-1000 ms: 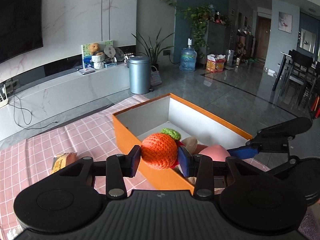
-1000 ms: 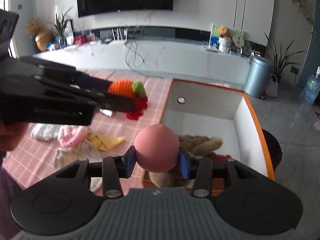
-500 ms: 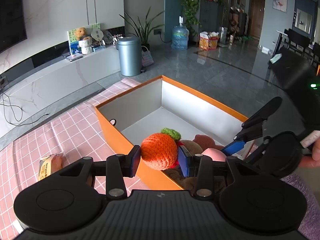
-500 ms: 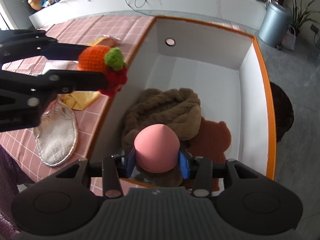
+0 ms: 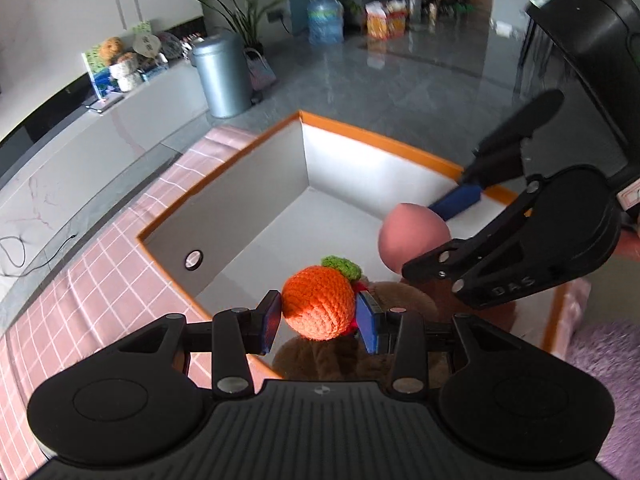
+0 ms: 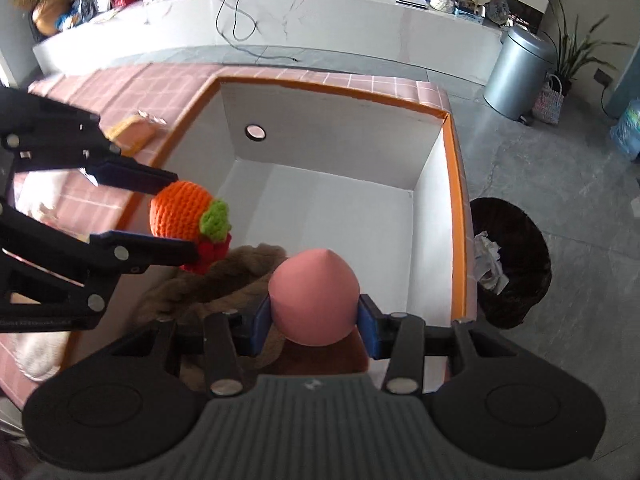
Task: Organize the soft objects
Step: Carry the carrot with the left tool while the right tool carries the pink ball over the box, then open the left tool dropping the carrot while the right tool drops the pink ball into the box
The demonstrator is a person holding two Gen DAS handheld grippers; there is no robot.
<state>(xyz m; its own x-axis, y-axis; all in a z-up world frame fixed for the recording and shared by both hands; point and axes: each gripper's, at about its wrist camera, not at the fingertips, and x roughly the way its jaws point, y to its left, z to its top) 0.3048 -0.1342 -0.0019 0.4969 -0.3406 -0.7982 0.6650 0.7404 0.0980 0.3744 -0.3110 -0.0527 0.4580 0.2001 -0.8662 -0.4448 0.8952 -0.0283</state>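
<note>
Over the orange-rimmed white box (image 6: 456,184), our left tongs (image 5: 318,316) are pinching the orange crocheted fruit (image 5: 318,307); right tongs (image 6: 314,322) are pinching the pink foam ball (image 6: 314,306).

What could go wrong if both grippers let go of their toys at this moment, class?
1. The left gripper holds the orange toy near the box rim, above the brown plush; it may bounce off and out.
2. The right gripper holds the pink ball close by; the grippers might collide.
</note>
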